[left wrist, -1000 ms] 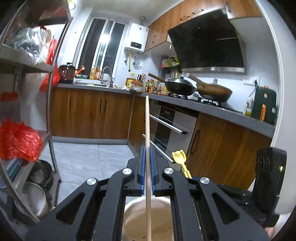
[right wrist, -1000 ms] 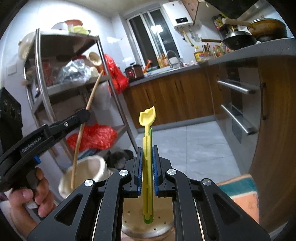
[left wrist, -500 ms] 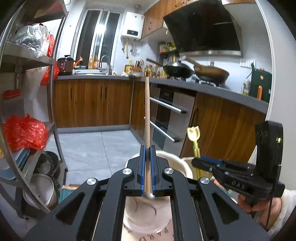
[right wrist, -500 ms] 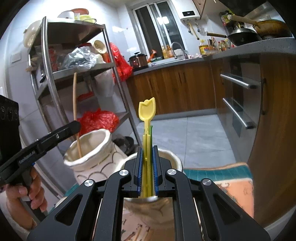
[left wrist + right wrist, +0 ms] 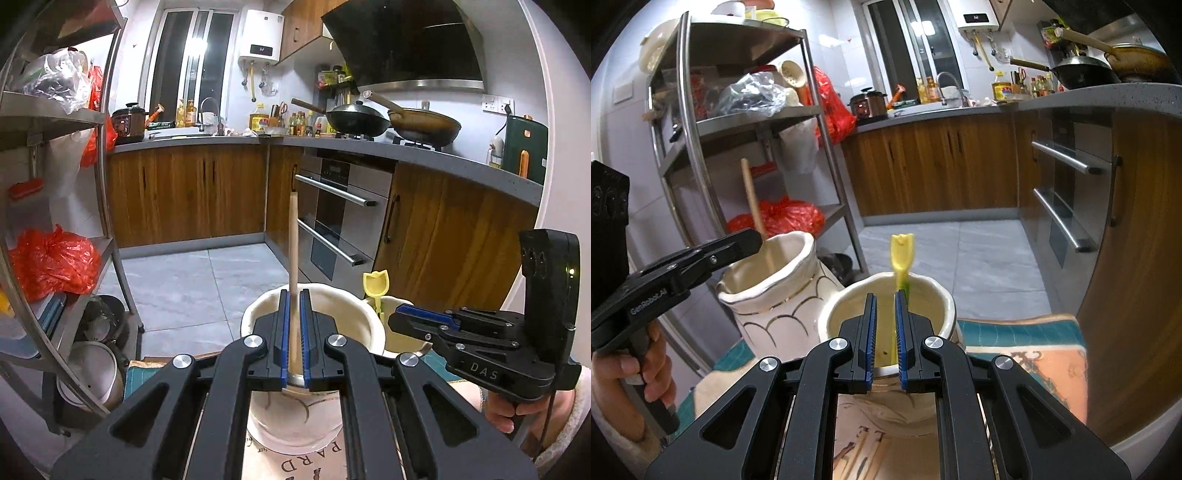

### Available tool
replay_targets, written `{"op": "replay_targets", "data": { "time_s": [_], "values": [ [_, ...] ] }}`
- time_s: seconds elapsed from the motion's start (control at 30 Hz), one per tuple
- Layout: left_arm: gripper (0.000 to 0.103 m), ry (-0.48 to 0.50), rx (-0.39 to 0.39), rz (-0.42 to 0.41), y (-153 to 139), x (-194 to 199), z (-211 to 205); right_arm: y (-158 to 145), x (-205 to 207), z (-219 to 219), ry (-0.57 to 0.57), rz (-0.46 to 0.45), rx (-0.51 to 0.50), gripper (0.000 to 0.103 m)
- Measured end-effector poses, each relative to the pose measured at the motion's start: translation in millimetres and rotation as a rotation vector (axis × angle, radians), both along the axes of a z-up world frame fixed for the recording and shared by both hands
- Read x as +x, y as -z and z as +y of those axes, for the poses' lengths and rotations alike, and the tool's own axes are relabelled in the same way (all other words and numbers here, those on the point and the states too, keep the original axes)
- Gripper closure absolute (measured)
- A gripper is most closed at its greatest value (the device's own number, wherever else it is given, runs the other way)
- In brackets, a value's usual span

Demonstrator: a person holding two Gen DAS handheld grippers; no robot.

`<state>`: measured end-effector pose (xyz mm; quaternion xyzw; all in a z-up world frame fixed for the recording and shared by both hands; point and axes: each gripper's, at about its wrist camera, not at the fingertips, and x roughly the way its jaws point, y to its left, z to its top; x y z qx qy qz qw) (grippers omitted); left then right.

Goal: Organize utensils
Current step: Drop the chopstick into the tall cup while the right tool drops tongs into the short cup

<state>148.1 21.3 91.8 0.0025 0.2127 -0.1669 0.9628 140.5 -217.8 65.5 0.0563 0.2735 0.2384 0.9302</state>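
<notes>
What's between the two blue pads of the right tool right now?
Nothing is clamped there: the right tool stands open over the cream jar, and the yellow utensil leans inside by the right pad, seen in the right wrist view.

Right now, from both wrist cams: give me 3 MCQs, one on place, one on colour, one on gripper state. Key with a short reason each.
1. Where is the yellow utensil?
A. in the ceramic jar below the right gripper
B. on the floor
C. on the steel rack

2. What colour are the pads on the gripper fingers?
A. red
B. blue
C. white

3. What is the left gripper doing?
A. open over the floor
B. shut on a pan
C. shut on the wooden handle

Key: 1 A, it stands inside that jar, leaning on the rim. 2 B, blue strips line the fingers. 3 C, the pads press both sides of the stick.
</notes>
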Motion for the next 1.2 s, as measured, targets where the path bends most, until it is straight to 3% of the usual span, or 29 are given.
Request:
{"op": "replay_targets", "data": {
  "time_s": [0.17,0.33,0.4,0.53,0.7,0.87,0.97,1.2],
  "values": [
    [0.098,0.0,0.004,-0.003,-2,0,0,-7,-6,-5,0.011,-0.011,0.016,0.09],
    [0.094,-0.004,-0.001,-0.012,-4,-9,5,-24,-27,-16,0.029,-0.071,0.017,0.072],
    [0.079,-0.009,-0.004,-0.02,-5,-16,7,-30,-36,-21,0.038,-0.09,0.015,0.063],
    [0.067,-0.003,0.008,-0.045,-9,-34,7,-39,-56,-35,0.061,-0.133,0.008,0.044],
    [0.037,-0.014,-0.001,-0.064,-13,-60,7,-43,-82,-53,0.097,-0.176,-0.009,0.024],
    [0.012,-0.024,-0.008,-0.078,-13,-88,5,-43,-106,-69,0.121,-0.183,-0.018,0.012],
    [0.006,-0.033,-0.008,-0.093,-13,-105,3,-41,-117,-78,0.15,-0.178,-0.023,0.009],
    [0.006,-0.047,0.004,-0.063,-7,-130,1,-36,-134,-90,0.182,-0.136,-0.046,0.006]
  ]
}}
